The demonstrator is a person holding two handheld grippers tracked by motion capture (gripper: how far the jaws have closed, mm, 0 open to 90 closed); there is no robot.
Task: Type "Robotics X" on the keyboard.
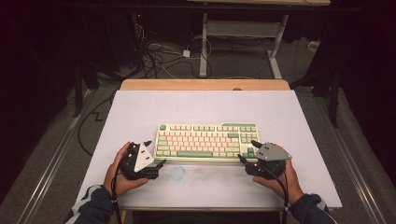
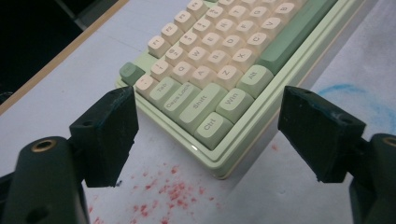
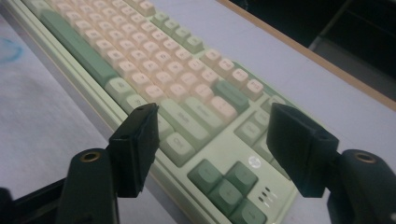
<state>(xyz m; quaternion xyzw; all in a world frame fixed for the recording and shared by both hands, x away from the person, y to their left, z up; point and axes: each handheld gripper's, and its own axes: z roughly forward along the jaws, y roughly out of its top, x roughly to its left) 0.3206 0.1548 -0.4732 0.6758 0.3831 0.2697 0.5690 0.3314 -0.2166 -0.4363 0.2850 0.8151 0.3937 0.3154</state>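
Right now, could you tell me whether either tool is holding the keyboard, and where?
Nothing is held. The left tool and right tool each stand open around a near corner of the keyboard, pads apart from it.

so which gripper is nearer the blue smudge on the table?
Left. The left gripper sits just left of the blue smudge, off the keyboard's near-left corner. The right gripper is at the keyboard's near-right corner, well to the smudge's right.

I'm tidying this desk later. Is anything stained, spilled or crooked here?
Yes. The white table cover has stains: red specks near the keyboard's near left corner and a blue smudge in front of it. The keyboard sits straight and looks undamaged.
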